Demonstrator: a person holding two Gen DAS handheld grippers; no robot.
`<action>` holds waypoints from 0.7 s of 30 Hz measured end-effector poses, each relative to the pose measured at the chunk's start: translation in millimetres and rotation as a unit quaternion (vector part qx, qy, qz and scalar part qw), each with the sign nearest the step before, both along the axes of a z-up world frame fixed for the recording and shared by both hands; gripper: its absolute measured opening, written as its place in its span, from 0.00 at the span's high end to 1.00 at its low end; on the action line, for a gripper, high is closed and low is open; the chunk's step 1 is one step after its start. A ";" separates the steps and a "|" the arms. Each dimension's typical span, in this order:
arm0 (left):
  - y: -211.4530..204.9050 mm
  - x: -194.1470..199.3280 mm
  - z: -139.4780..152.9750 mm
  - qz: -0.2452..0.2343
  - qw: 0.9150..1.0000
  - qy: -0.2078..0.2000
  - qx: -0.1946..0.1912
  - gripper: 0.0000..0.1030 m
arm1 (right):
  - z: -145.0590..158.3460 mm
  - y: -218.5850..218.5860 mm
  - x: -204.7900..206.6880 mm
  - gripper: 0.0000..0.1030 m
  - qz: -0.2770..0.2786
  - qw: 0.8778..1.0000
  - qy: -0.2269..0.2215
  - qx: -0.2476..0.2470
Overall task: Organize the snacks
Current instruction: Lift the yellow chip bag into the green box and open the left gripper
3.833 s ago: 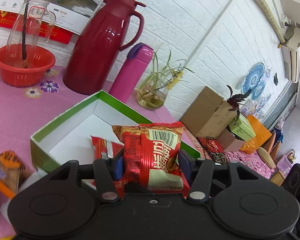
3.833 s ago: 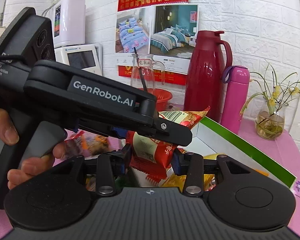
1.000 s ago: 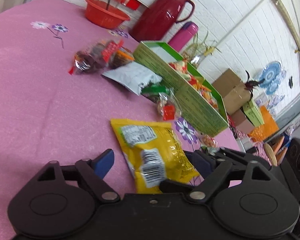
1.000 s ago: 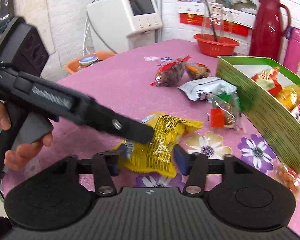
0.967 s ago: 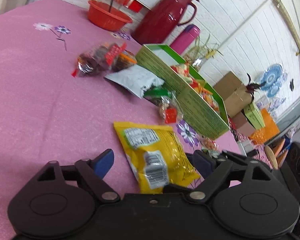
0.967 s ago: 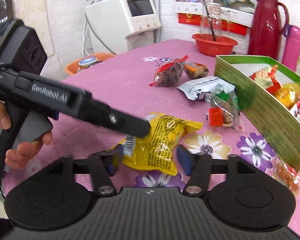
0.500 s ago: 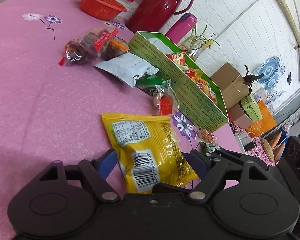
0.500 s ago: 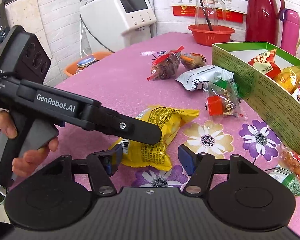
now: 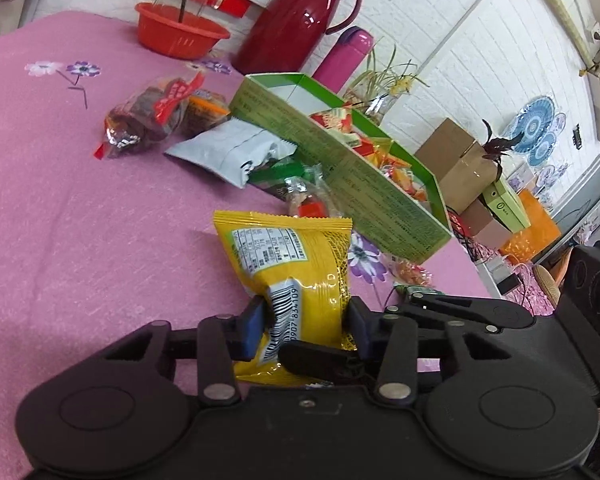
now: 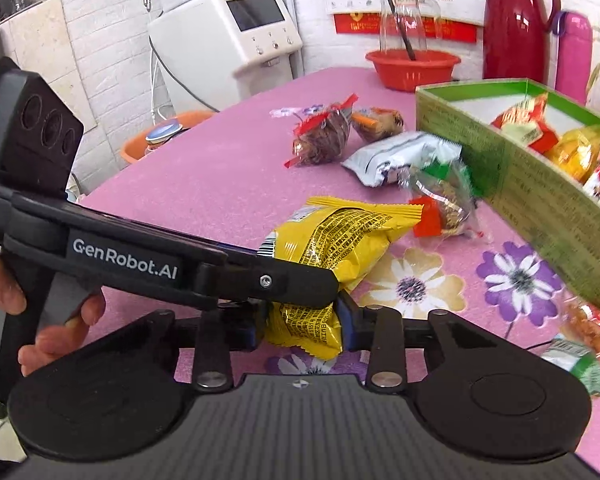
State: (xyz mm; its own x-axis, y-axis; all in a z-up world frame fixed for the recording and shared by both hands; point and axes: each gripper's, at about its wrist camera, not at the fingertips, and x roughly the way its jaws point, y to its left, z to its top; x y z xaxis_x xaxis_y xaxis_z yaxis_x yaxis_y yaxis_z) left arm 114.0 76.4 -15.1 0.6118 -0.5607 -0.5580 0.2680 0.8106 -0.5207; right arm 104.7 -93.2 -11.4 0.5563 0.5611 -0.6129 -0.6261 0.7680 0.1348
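**Two grips on one yellow packet**

With both sets of jaws having just closed, the left gripper (image 9: 304,326) pinches the barcode end of the yellow snack packet (image 9: 296,264) while the right gripper (image 10: 300,330) clamps its lower crimped edge, each set of blue pads pressed into the foil. To do the lift well, I judge both hands should rise together, keep the bag slack rather than stretched, and carry it over the wall of the green box (image 10: 540,184) just beyond. The packet is glossy, puffed with air, printed with fine text and a nutrition panel, its far end near the pink tablecloth (image 9: 80,208).
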 end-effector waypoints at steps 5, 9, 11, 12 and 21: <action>-8.0 1.3 23.9 -0.003 1.000 -0.030 -0.006 0.79 | 21.2 -7.4 -3.4 0.41 -0.009 0.999 -0.043 0.002; -15.3 9.5 51.4 -0.005 0.998 -0.066 -0.008 0.80 | 44.0 -13.8 2.7 0.41 -0.021 0.996 -0.083 0.011; -18.9 17.3 64.4 -0.008 0.996 -0.084 -0.009 0.79 | 54.1 -17.0 8.8 0.41 -0.027 0.994 -0.105 0.012; -20.1 21.9 70.0 -0.008 0.996 -0.089 -0.011 0.79 | 59.0 -18.5 12.5 0.41 -0.031 0.993 -0.115 0.013; -34.0 80.1 107.4 -0.020 0.991 -0.133 -0.027 0.79 | 91.8 -28.0 56.8 0.41 -0.060 0.981 -0.186 0.001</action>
